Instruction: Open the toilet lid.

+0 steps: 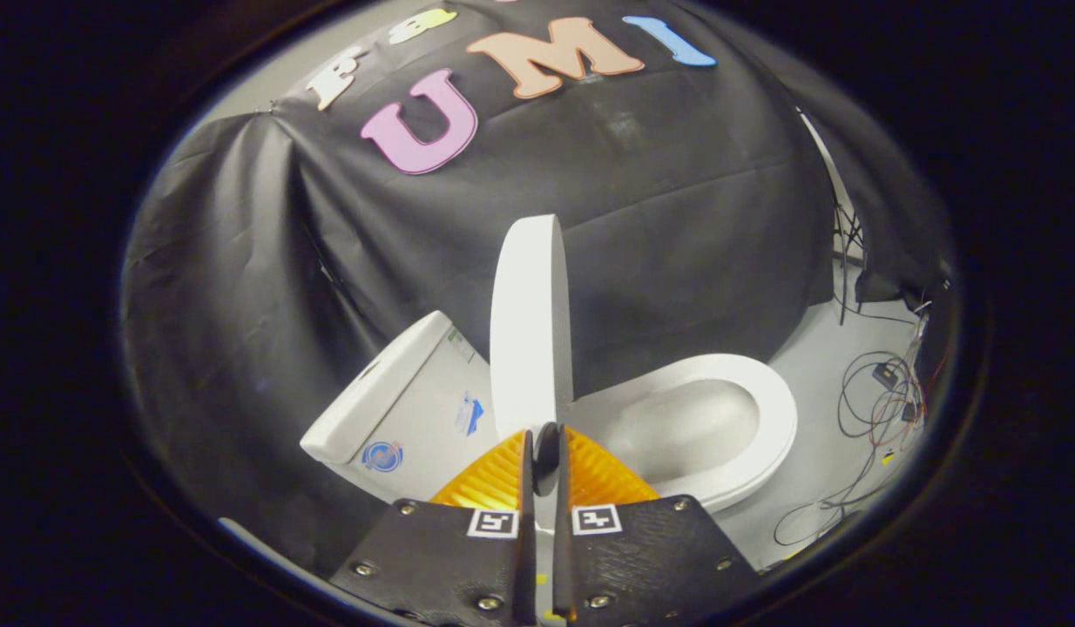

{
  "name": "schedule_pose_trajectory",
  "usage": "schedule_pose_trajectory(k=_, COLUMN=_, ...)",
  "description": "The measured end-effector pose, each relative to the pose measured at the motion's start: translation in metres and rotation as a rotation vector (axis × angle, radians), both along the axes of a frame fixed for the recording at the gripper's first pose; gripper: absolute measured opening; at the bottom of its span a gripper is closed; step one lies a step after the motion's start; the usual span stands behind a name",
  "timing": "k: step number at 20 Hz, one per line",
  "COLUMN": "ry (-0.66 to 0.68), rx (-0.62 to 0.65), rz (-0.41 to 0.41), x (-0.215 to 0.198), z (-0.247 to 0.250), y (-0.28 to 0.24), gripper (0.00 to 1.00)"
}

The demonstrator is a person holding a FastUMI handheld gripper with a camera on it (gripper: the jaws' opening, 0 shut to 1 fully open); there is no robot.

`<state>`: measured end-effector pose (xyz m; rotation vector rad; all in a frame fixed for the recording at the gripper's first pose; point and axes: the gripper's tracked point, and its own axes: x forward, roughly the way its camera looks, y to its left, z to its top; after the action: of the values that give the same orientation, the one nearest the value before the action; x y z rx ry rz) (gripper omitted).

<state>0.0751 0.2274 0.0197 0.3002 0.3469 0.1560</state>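
The tongs, with orange ribbed fingers on black plates, are pressed nearly together; whether they pinch the lower edge of the toilet lid at their tips cannot be determined. The white lid stands raised and roughly upright just ahead of the fingertips, with the cistern beyond and left of the tongs and the open seat and bowl to their right. Cables lie on the floor, well to the right of the bowl.

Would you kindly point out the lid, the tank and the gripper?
lid (529, 331): gripper view, middle of its raised face.
tank (415, 409): gripper view, its side wall.
gripper (543, 435): gripper view, between its fingertips, nearly closed.
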Motion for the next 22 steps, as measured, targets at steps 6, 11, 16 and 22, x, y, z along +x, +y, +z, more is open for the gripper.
schedule_pose_trajectory(k=6, ry=-0.022, rx=-0.035, rz=0.034, x=-0.001, z=0.005, y=0.023, gripper=0.08)
schedule_pose_trajectory(k=11, ry=-0.033, rx=-0.038, rz=0.041, x=-0.001, z=0.006, y=0.036, gripper=0.08)
schedule_pose_trajectory(k=16, ry=-0.041, rx=-0.037, rz=0.064, x=-0.003, z=0.008, y=0.054, gripper=0.08)
schedule_pose_trajectory(k=22, ry=-0.062, rx=-0.062, rz=0.09, x=-0.002, z=0.008, y=0.08, gripper=0.08)
